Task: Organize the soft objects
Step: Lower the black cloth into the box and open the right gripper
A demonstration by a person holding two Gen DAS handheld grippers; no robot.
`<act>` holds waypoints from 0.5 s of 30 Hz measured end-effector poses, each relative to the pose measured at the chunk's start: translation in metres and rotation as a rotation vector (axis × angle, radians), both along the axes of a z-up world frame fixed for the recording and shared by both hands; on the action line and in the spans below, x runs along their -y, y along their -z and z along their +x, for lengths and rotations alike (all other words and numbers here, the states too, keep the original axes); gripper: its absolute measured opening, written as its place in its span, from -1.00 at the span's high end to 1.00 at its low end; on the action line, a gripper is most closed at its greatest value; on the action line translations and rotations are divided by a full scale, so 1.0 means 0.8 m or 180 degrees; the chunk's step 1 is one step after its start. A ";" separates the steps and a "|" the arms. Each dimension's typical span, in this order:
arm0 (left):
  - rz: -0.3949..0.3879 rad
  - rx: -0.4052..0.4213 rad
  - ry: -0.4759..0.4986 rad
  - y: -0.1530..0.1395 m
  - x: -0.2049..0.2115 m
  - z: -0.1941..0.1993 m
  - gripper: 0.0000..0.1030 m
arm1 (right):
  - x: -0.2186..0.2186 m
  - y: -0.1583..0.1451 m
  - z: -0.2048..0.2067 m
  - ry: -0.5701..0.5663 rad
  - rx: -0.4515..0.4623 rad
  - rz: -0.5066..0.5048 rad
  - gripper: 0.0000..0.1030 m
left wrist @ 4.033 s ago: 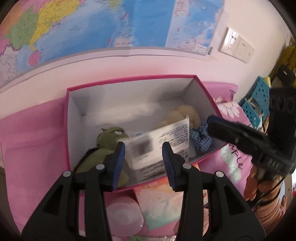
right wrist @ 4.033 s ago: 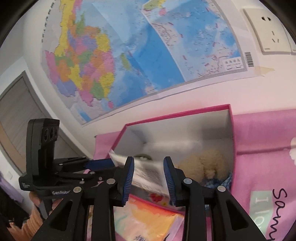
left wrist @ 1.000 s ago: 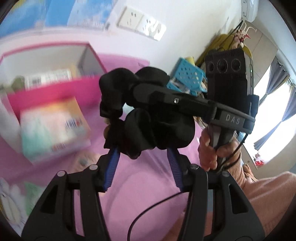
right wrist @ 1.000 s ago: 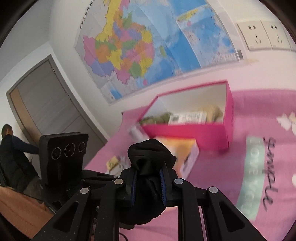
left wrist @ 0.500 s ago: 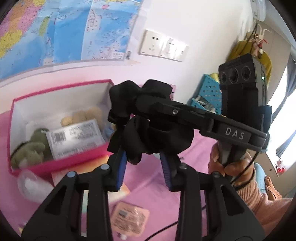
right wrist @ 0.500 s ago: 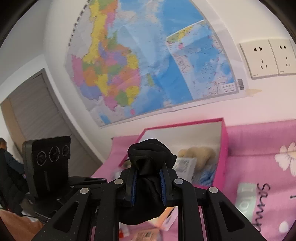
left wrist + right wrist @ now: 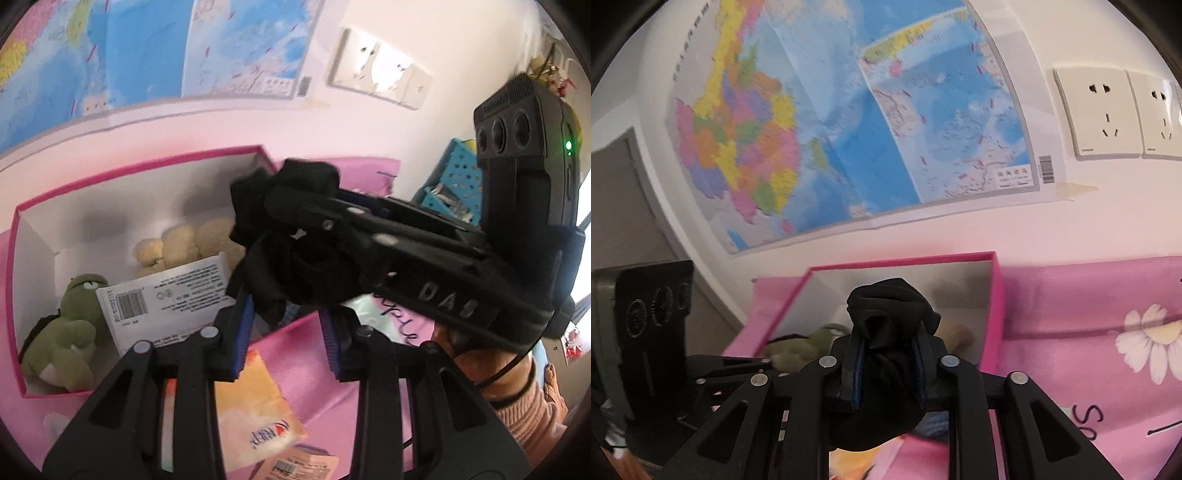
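My right gripper [image 7: 888,369] is shut on a black soft cloth bundle [image 7: 886,314] and holds it over the front right part of the pink box [image 7: 993,314]. In the left wrist view the same bundle [image 7: 291,206] hangs from the right gripper just ahead of my left gripper [image 7: 286,332], which is open and empty. The pink box [image 7: 18,295] holds a green plush frog [image 7: 66,332], a beige plush [image 7: 177,243] and a white packet with a barcode [image 7: 166,295].
A pink flowered sheet [image 7: 1108,332] covers the surface. An orange and white tissue pack [image 7: 251,417] lies in front of the box, with a small peach packet [image 7: 295,465] beside it. A blue basket [image 7: 454,184] stands at the right. A wall map [image 7: 849,129] and sockets [image 7: 1108,114] are behind.
The right gripper has carried the black bundle forward to the box, now over its front right part. The left gripper has moved closer to the box and stays open.
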State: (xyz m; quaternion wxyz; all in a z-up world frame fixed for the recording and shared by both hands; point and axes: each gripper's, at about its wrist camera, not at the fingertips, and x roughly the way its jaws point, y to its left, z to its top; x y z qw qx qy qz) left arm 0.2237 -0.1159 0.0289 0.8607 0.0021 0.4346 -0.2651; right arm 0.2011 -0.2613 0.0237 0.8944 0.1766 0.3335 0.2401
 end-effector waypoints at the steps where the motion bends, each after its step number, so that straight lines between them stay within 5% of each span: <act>1: 0.0029 -0.0018 -0.0026 0.003 0.000 0.003 0.30 | -0.004 0.003 0.004 0.0044 -0.0015 -0.0095 0.34; 6: 0.0085 -0.0026 -0.0099 0.012 -0.008 0.005 0.30 | -0.018 0.021 0.016 0.0170 -0.0112 -0.0473 0.08; 15: 0.0084 0.0078 -0.0114 0.007 -0.020 -0.016 0.29 | -0.019 0.020 -0.003 0.0086 0.0033 -0.0697 0.07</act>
